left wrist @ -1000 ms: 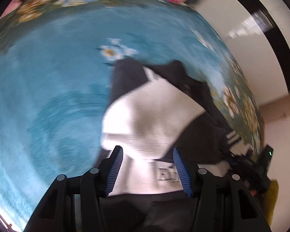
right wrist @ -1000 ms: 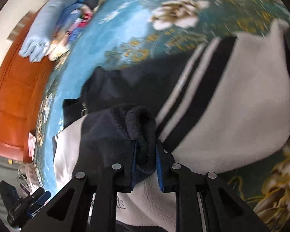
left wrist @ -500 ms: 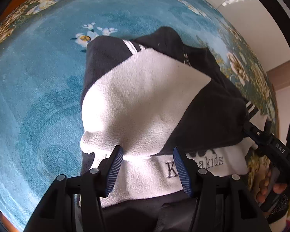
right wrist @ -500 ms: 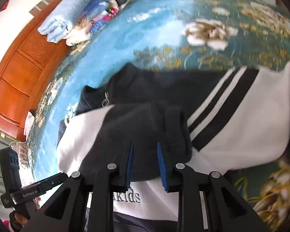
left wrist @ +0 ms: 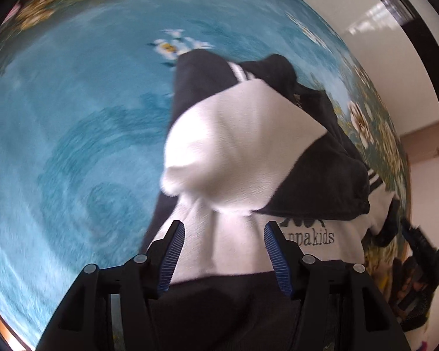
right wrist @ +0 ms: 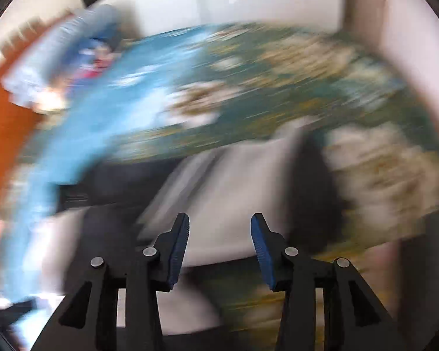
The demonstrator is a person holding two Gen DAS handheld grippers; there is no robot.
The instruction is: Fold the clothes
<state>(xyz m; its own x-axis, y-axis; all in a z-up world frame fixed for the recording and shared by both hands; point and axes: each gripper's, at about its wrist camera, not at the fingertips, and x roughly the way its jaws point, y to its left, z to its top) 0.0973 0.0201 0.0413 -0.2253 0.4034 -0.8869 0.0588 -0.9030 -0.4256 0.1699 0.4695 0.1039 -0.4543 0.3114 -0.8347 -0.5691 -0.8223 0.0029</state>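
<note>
A black and white fleece jacket [left wrist: 248, 146] with "kids" lettering lies on a blue flowered carpet [left wrist: 73, 117], with a white sleeve folded over its chest. My left gripper [left wrist: 224, 228] is open and empty, just above the jacket's white lower part. My right gripper [right wrist: 219, 222] is open and empty above the jacket's white and black part [right wrist: 234, 181]; that view is heavily blurred by motion. The right gripper's black body [left wrist: 418, 251] shows at the right edge of the left wrist view.
A pile of folded blue and colourful cloth [right wrist: 82, 58] lies at the carpet's far end beside orange wooden furniture [right wrist: 3, 134]. A pale floor [left wrist: 365, 5] borders the carpet.
My right gripper let go of the black sleeve, opened wide and swung fast to the right. My left gripper stayed open and shifted slightly over the jacket.
</note>
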